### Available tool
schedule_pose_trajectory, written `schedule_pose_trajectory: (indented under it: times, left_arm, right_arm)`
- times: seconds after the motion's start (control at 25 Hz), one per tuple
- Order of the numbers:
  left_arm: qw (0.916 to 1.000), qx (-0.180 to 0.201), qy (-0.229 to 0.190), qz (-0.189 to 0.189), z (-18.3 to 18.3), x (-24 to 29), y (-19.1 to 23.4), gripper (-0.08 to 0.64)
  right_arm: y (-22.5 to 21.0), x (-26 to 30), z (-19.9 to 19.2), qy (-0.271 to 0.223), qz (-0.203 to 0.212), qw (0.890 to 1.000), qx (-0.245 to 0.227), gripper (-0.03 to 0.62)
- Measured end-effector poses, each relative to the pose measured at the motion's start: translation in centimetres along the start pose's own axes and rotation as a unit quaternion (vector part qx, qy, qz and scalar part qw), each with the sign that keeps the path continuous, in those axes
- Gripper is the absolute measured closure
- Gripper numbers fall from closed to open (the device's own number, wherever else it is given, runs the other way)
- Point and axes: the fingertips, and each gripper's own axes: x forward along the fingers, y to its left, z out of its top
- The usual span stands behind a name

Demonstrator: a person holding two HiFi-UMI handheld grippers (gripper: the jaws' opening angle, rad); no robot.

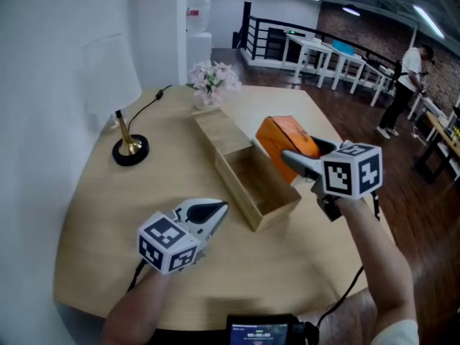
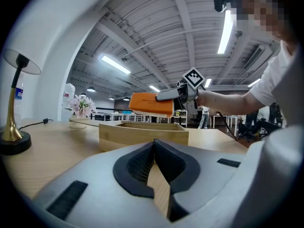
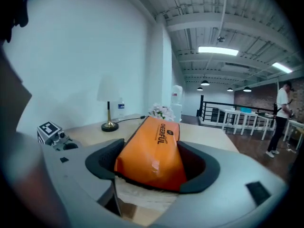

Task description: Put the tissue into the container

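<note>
My right gripper (image 1: 295, 157) is shut on an orange tissue pack (image 1: 286, 141), which is off the table just to the right of the open wooden container (image 1: 277, 205). In the right gripper view the pack (image 3: 151, 148) fills the space between both pads, with my right gripper (image 3: 153, 167) pressed on its sides. From the left gripper view the pack (image 2: 151, 103) hangs above the container's (image 2: 142, 137) far rim. My left gripper (image 1: 214, 210) rests low on the table in front of the container, its jaws together with nothing in them (image 2: 153, 148).
A brass lamp (image 1: 129, 146) with a black cable stands at the table's left. A small pot of pink flowers (image 1: 211, 82) sits behind the container. The table's curved edge runs close to my right arm. A person (image 1: 404, 85) stands far off at the right.
</note>
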Motion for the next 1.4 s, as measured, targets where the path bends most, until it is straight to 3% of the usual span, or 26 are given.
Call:
schedule_pose_trajectory:
  times: [0.12, 0.24, 0.48, 0.72, 1.0, 1.2, 1.4]
  left_arm:
    - [0.9996, 0.007, -0.018, -0.019, 0.7, 0.4, -1.4, 0.554]
    - [0.9989, 0.013, -0.028, -0.035, 1.2, 1.6, -2.5, 0.554]
    - [0.9990, 0.006, 0.009, -0.043, 0.1, 3.5, -2.9, 0.554]
    - [0.9996, -0.001, 0.016, -0.024, -0.1, 4.9, -2.6, 0.554]
    - [0.9993, -0.003, 0.018, -0.033, 0.4, 9.2, -3.5, 0.552]
    - [0.9990, -0.006, 0.020, -0.040, 0.7, 10.9, -3.6, 0.552]
    - [0.9988, -0.004, 0.021, -0.043, 0.7, 11.4, -4.0, 0.552]
  right_arm:
    - [3.5, 1.3, -0.5, 0.016, 0.025, 1.000, -0.003, 0.244]
    - [5.0, 2.1, -1.3, 0.029, 0.023, 0.999, -0.036, 0.244]
    - [7.4, 1.3, -1.1, 0.027, 0.036, 0.997, -0.066, 0.244]
    - [6.5, 3.7, -4.5, 0.066, 0.026, 0.994, -0.078, 0.242]
    - [3.8, 4.4, -5.6, 0.062, 0.039, 0.990, -0.120, 0.215]
    - [2.4, 4.6, -5.8, 0.044, 0.061, 0.990, -0.120, 0.203]
    - [2.3, 3.4, -5.7, 0.024, 0.047, 0.989, -0.135, 0.192]
